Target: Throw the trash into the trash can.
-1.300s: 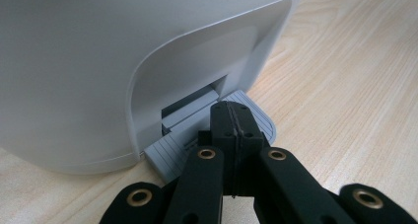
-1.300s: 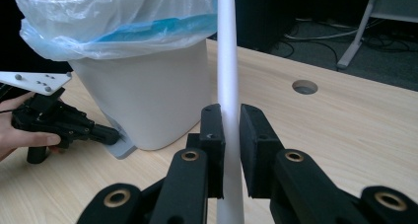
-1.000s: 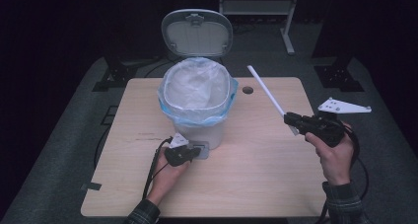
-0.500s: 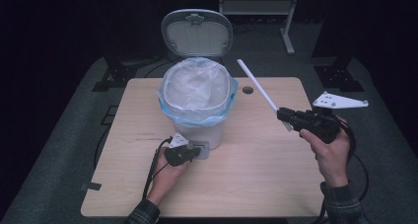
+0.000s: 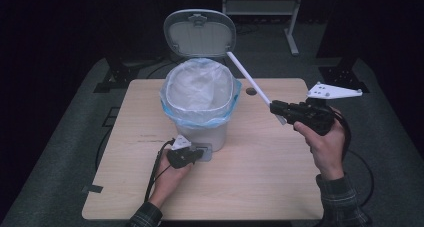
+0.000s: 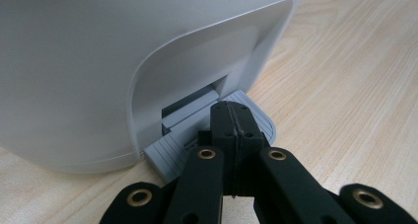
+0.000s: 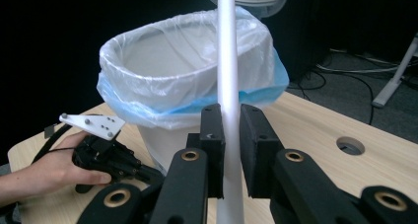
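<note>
While left tongs (image 6: pixel 231 123) press pedal (image 6: pixel 256 116), closed | right tongs (image 7: pixel 231 135) clamp white stick (image 7: pixel 227 61) beside bin (image 5: pixel 200 102)

Right gripper (image 7: pixel 230 135) clamps a white stick (image 7: pixel 227 61) before the lined bin (image 7: pixel 187 71)

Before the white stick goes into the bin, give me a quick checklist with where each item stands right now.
1. Grey bin lid up: ok.
2. Left gripper, jaws shut, pressing the grey foot pedal: ok.
3. Right gripper clamped on the long white plastic stick: ok.
4. Stick tip over the opening of the white pedal bin: cannot tell.
5. Clear liner bag with blue edge folded over the rim: ok.
6. Bin inside free of obstructions: cannot tell.
</note>
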A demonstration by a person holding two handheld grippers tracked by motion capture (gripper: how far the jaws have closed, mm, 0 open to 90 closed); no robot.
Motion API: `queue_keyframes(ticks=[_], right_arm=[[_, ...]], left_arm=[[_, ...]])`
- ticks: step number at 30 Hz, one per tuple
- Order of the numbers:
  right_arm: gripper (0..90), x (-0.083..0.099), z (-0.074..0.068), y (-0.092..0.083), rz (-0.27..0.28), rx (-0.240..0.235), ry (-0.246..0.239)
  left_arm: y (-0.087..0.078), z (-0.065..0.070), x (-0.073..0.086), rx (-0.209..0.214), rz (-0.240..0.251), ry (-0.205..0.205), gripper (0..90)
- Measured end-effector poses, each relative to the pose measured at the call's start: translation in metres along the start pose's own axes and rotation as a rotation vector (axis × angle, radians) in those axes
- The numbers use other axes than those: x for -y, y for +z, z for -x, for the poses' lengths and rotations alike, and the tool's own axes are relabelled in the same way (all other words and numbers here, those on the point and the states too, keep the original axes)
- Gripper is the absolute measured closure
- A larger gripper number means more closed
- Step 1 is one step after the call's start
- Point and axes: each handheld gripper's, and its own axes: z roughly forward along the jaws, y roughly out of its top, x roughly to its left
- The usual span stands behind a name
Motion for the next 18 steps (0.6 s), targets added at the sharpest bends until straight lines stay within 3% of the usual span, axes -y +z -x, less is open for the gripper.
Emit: queue_keyframes(ticks=[18], right_arm=[[80.1,-0.029,-0.011,0.035,0.005,-0.057,-0.008]], left_arm=[[0.000,0.000,0.000,0.001,0.003,-0.003,89.8]])
